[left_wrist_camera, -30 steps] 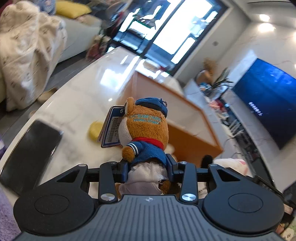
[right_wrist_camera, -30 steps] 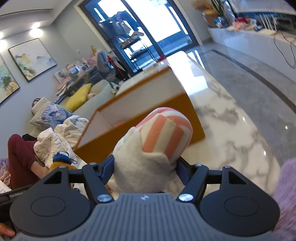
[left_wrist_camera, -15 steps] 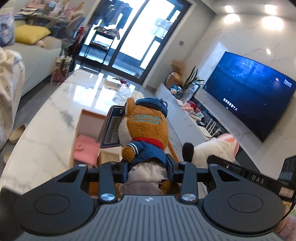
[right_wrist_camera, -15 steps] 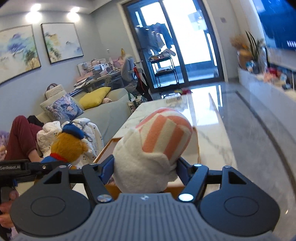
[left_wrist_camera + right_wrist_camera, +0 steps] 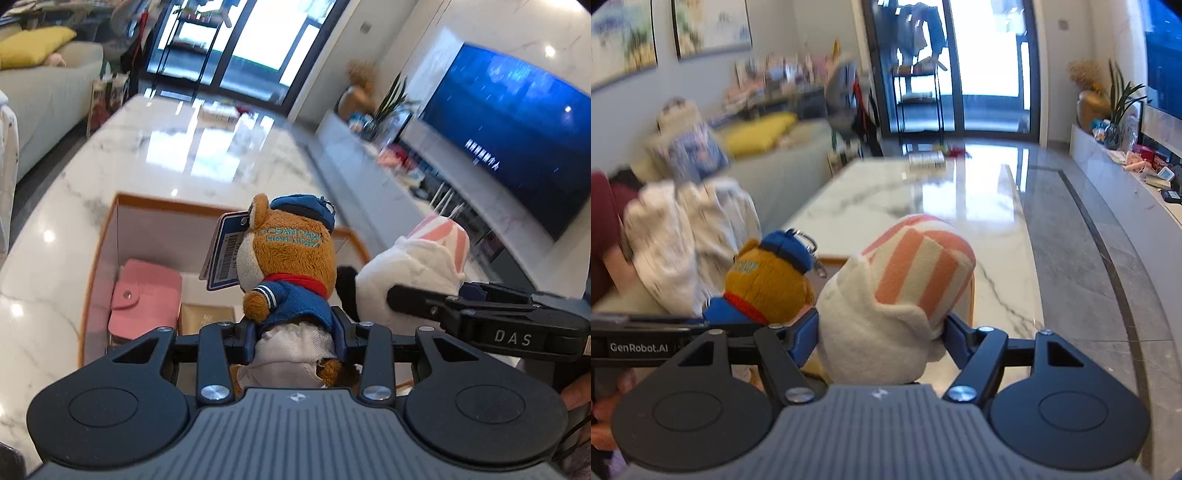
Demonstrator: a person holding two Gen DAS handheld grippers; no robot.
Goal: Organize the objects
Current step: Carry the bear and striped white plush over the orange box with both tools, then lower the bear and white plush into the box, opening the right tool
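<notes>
Fingers (image 5: 255, 338) of both grippers pinch plush toys, bear (image 5: 291, 266) left, striped one (image 5: 905, 295) right, over the box (image 5: 110, 221); next: lower, release.

1. I see a long white marble table (image 5: 155, 147) with grey veins and a glossy top that mirrors the windows.
2. An open box (image 5: 110, 229) with an orange rim and white inner walls sits directly on its near part.
3. At the far end lies a small pale object (image 5: 926, 158), possibly a tissue pack; it is too blurred for me to tell.
4. From the right wrist camera, the grey stone floor (image 5: 1082, 266) runs along the table's right side.
</notes>
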